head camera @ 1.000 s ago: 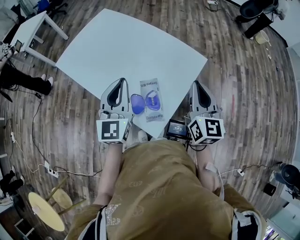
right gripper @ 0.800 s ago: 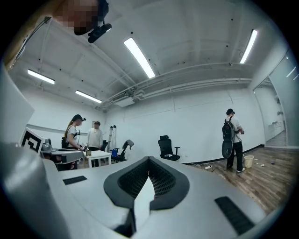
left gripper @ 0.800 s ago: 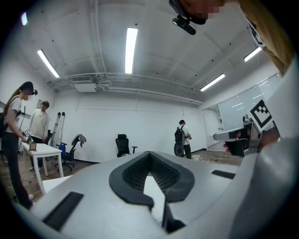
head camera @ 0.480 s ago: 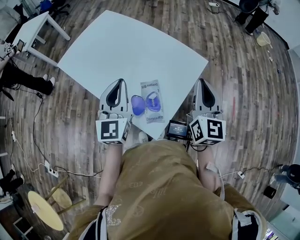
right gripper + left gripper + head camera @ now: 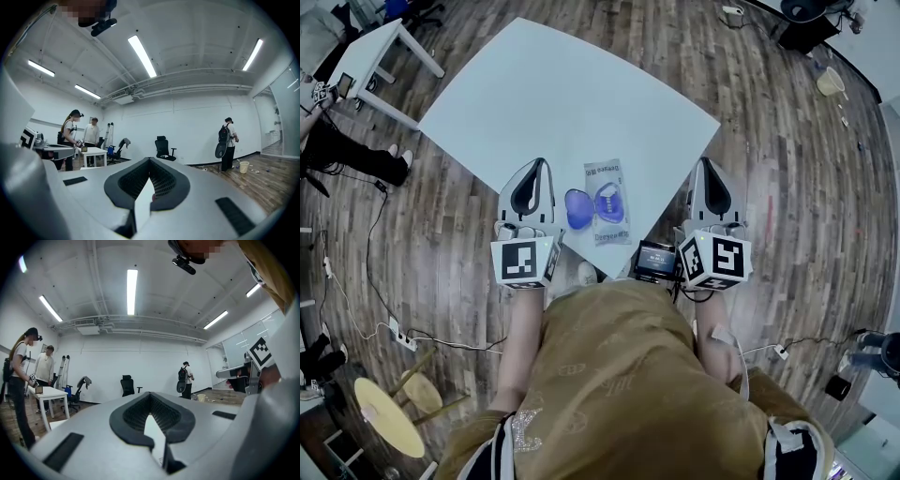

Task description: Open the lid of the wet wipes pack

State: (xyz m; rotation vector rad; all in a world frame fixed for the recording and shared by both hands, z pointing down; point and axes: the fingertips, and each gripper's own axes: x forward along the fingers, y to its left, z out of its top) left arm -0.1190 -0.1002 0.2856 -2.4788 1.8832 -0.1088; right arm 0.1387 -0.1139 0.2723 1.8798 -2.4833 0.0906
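Two closed, empty tools hang by the white surface point(image 5: 562, 103): left tool point(image 5: 541, 164) and right tool point(image 5: 705, 162). Between them lies the wet wipes pack point(image 5: 607, 201), purple lid point(image 5: 577, 208) open.

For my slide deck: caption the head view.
Wipes pack, lid open, on a white table between the left gripper and right gripper, jaws shut and empty.

Likely lab: bare walls point(image 5: 140, 363), strip lights point(image 5: 131, 291), office chair point(image 5: 127, 385).
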